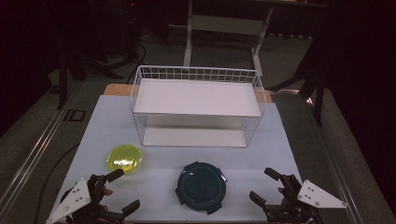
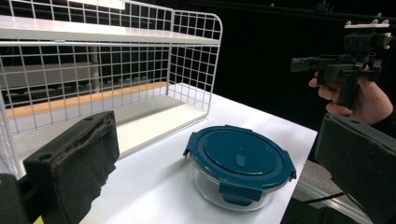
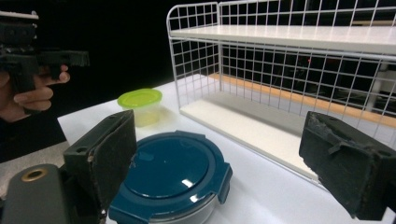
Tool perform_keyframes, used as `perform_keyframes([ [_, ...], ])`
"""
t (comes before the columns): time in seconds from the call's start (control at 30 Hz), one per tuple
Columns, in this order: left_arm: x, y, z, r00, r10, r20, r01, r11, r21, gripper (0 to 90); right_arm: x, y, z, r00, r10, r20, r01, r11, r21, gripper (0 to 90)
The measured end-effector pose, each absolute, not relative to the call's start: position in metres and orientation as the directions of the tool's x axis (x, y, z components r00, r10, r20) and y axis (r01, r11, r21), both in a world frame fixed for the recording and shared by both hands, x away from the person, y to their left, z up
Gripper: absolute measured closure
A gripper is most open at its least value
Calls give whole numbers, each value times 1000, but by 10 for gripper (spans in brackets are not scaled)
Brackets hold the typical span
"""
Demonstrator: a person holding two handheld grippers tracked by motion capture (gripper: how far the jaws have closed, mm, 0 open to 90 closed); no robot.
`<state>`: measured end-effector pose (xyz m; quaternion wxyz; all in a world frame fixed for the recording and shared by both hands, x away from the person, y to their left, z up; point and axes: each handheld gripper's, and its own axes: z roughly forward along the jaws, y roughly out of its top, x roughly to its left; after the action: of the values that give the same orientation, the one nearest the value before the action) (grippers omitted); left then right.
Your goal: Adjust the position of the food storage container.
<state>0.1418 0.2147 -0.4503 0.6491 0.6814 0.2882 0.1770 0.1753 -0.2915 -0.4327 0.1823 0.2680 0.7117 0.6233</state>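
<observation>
**Both grippers wide and empty at the near edge, two containers in front of you**

Your left gripper [image 1: 120, 190] sits at the near left corner of the white table [image 1: 98, 130]. Its jaws stand wide apart and nothing is between them. The yellow-lidded container [image 1: 124, 158] is just beyond its upper jaw, very near but, as far as the high view shows, not touching. In the left gripper view the two black pads frame the scene from both sides, and the round glass container with the dark blue lid [image 2: 240, 164] stands on the table between them, farther off.

Your right gripper [image 1: 265, 186] is at the near right side of the table. Its jaws are also wide, and it holds nothing. In the right gripper view the blue-lidded container [image 3: 170, 175] lies close before the left pad, with its lid clipped on by tabs around the rim. The yellow-lidded container [image 3: 140, 106] stands behind it, upright, near the corner of the wire rack [image 3: 196, 51].

On the high view the blue-lidded container [image 1: 201, 186] is between your two grippers, apart from both. The wire rack [image 1: 196, 74] stands at the far half of the table, with two white shelves, both bare.
</observation>
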Motion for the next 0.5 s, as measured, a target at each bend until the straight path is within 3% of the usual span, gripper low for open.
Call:
perform_keyframes([
  [0.5,138,199,-440,807,572,-148,170,14,985,0,167,-288,-408,-792,606,72,135,59,989,108],
])
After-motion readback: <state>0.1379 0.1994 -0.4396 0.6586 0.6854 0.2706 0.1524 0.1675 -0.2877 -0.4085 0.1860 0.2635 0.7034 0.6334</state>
